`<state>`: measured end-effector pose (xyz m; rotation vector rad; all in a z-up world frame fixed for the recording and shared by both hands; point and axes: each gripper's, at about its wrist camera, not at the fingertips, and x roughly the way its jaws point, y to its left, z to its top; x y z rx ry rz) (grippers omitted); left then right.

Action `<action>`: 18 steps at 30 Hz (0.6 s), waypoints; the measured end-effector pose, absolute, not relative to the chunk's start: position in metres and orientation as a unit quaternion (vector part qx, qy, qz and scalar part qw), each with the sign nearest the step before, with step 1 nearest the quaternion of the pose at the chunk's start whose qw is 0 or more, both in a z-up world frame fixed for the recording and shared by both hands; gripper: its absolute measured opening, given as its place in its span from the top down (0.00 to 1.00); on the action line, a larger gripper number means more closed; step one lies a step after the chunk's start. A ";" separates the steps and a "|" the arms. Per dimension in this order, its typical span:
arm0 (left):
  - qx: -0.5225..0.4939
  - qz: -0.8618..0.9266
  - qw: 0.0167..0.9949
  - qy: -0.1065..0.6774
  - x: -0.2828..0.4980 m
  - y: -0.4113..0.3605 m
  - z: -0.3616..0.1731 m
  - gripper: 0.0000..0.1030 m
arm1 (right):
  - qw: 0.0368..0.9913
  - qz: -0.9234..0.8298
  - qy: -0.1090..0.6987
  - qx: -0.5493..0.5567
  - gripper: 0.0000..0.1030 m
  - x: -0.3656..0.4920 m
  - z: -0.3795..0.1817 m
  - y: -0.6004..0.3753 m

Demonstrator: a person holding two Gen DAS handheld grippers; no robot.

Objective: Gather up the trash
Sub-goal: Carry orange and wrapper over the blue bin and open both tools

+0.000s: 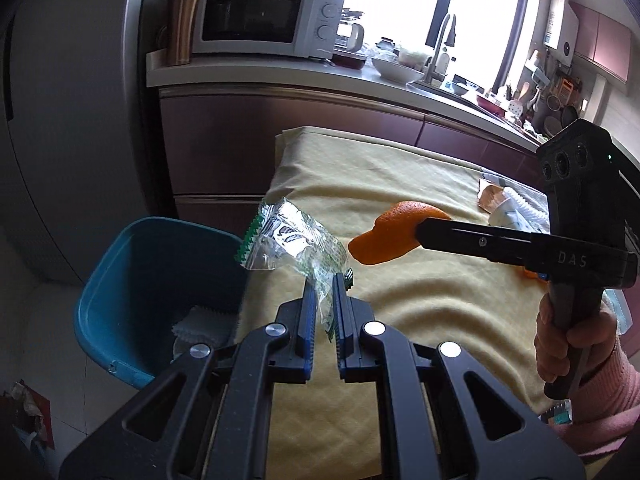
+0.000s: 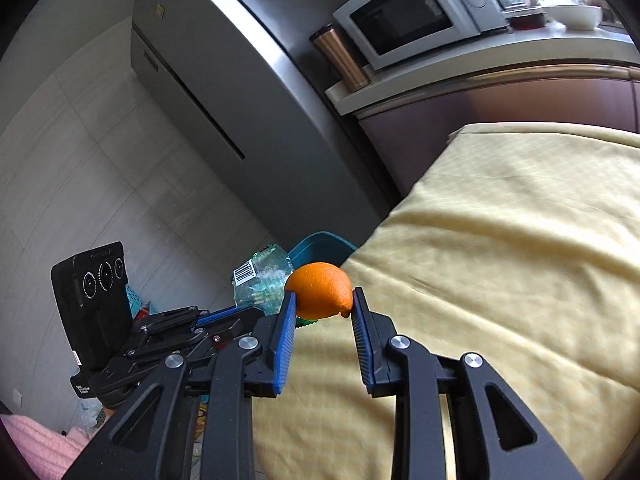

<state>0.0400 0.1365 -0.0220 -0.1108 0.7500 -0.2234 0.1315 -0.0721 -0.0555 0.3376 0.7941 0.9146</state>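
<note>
A pale yellow cloth-covered table stands beside a blue plastic bin. Above it, the left gripper pinches a crinkled clear plastic wrapper; the right gripper clamps curved orange peel.

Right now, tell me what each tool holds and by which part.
Left tool: clear wrapper, pinched at its twisted lower end. Right tool: orange peel, gripped across its near edge.

Orange peel and crinkled wrapper, seemingly both aloft.

Overexposed window backlight (fisheye-bent edges), perhaps slight blur.
</note>
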 end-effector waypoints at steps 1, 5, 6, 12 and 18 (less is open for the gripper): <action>-0.055 -0.102 0.924 0.365 0.041 0.142 -0.023 0.92 | 0.806 0.431 0.374 0.157 0.75 0.134 -0.055 -0.066; -0.060 -0.076 0.925 0.368 0.047 0.163 -0.027 0.91 | 0.801 0.439 0.379 0.148 0.75 0.141 -0.054 -0.045; -0.061 -0.067 0.925 0.369 0.049 0.169 -0.028 0.91 | 0.800 0.441 0.380 0.145 0.75 0.143 -0.054 -0.039; -0.070 -0.027 0.921 0.382 0.061 0.198 -0.041 0.91 | 0.795 0.444 0.393 0.127 0.75 0.156 -0.055 -0.006; -0.081 -0.006 0.912 0.401 0.073 0.218 -0.061 0.91 | 0.788 0.441 0.417 0.099 0.75 0.168 -0.064 0.027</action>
